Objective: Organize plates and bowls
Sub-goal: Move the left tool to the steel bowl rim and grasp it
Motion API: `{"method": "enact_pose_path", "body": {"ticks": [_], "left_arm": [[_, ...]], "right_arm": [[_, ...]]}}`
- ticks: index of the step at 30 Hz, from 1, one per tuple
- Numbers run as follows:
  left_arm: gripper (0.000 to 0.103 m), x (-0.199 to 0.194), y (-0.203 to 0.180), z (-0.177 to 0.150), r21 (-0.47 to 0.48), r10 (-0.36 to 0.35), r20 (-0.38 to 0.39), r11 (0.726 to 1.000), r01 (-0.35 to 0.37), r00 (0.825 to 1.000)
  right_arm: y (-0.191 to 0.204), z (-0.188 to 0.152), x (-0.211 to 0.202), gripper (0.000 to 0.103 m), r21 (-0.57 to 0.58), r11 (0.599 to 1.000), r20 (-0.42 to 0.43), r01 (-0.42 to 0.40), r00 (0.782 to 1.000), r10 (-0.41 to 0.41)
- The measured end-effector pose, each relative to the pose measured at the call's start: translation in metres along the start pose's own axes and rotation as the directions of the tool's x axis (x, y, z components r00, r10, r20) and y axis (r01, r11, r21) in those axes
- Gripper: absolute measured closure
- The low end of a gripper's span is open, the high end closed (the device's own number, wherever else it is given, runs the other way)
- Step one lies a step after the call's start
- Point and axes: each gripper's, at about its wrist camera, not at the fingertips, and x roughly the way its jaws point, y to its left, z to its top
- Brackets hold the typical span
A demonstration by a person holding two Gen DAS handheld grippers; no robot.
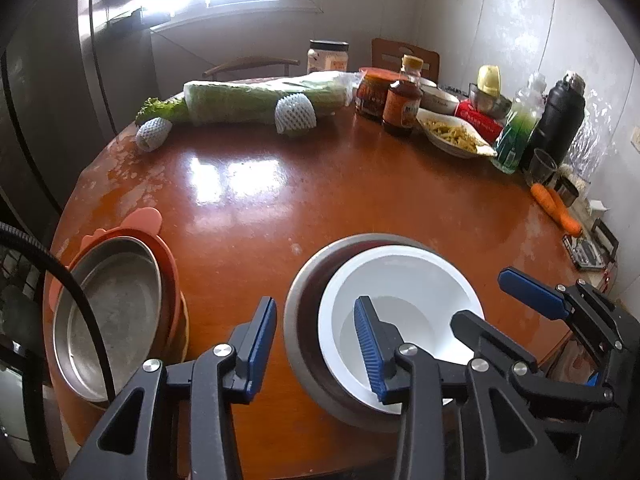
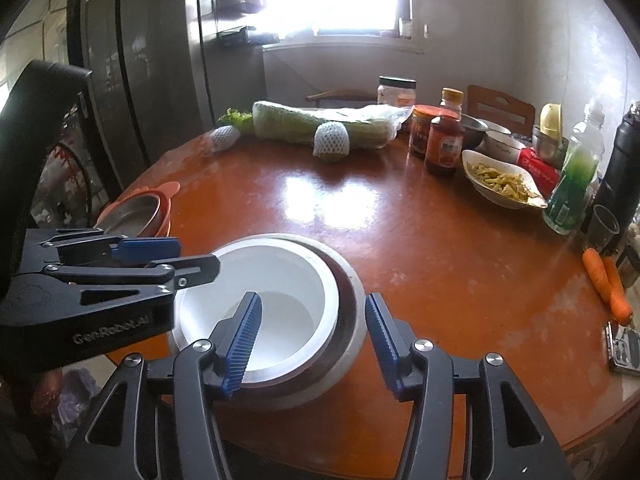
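A white bowl (image 1: 404, 280) sits nested inside a steel bowl (image 1: 304, 300) at the near edge of the round brown table (image 1: 280, 200). My left gripper (image 1: 316, 340) is open, straddling the left rims of both bowls, its right finger inside the white bowl. My right gripper (image 2: 312, 344) is open, straddling the right rims of the white bowl (image 2: 280, 280) and steel bowl (image 2: 352, 320), its left finger inside. A steel plate (image 1: 116, 312) rests on orange plates (image 1: 168, 264) at the left edge. The right gripper (image 1: 500, 304) shows in the left wrist view, the left gripper (image 2: 176, 254) in the right.
At the far side lie wrapped cabbage (image 1: 260, 100), two foam-netted fruits (image 1: 294, 114), sauce jars and bottles (image 1: 400, 104), a dish of food (image 1: 452, 136), a green bottle (image 1: 516, 132), a black flask (image 1: 556, 124) and carrots (image 1: 556, 208). A fridge (image 2: 152, 80) stands at the left.
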Motion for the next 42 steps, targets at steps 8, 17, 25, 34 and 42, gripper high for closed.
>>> {"method": "enact_pose_path", "body": {"ticks": [8,17,25,34,42], "left_arm": [[0.050,-0.007,0.015,0.003,-0.040,-0.004,0.018,0.999,0.005,1.000],[0.039,0.005,0.015,-0.001,-0.055,-0.077,-0.013,0.996,0.076,0.997],[0.037,0.029,0.007,-0.004,-0.046,-0.083,-0.066,0.996,0.080,0.994],[0.037,0.048,0.007,-0.002,-0.042,-0.073,-0.086,0.997,0.070,0.994],[0.038,0.057,0.010,-0.004,-0.045,-0.079,-0.090,0.996,0.075,0.993]], "right_arm": [[-0.008,0.001,-0.009,0.040,0.020,1.000,0.015,0.016,1.000,-0.017],[-0.014,-0.001,-0.004,0.033,0.041,0.999,-0.007,0.005,1.000,-0.005],[-0.014,-0.008,0.016,0.032,0.058,0.998,-0.066,-0.019,0.998,0.023],[-0.020,-0.011,0.034,0.032,0.102,0.993,-0.100,-0.054,0.993,0.065],[-0.015,-0.011,0.043,0.032,0.095,0.993,-0.100,-0.076,0.991,0.085]]}}
